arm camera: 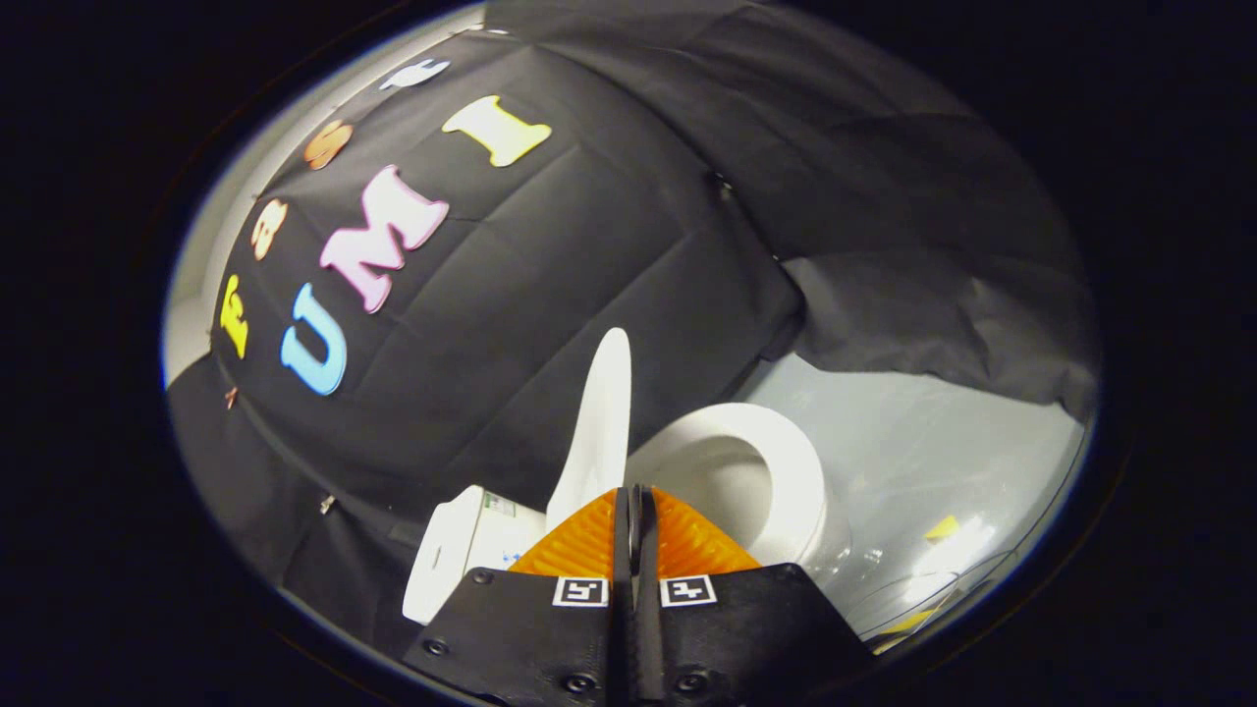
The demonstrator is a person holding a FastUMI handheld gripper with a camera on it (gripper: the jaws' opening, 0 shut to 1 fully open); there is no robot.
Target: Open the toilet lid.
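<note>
The white toilet lid (597, 432) stands raised, nearly upright and seen almost edge-on, just beyond my fingers. Beside it the white seat ring (795, 471) and the open bowl (727, 486) are exposed. The white tank (462, 550) sits on the other side of the lid, against the black cloth wall. My gripper (633, 496) is shut, its two fingers pressed together with only a thin dark slit between them and nothing held. The lid's lower edge disappears behind one fingertip (584, 540); I cannot tell whether it touches.
Black cloth wall (550, 255) hangs close behind the tank and lid. A pale glossy floor (933, 452) spreads beyond the bowl, with a small yellow mark (943, 527) on it. More black cloth (933, 285) drapes over the floor's far side.
</note>
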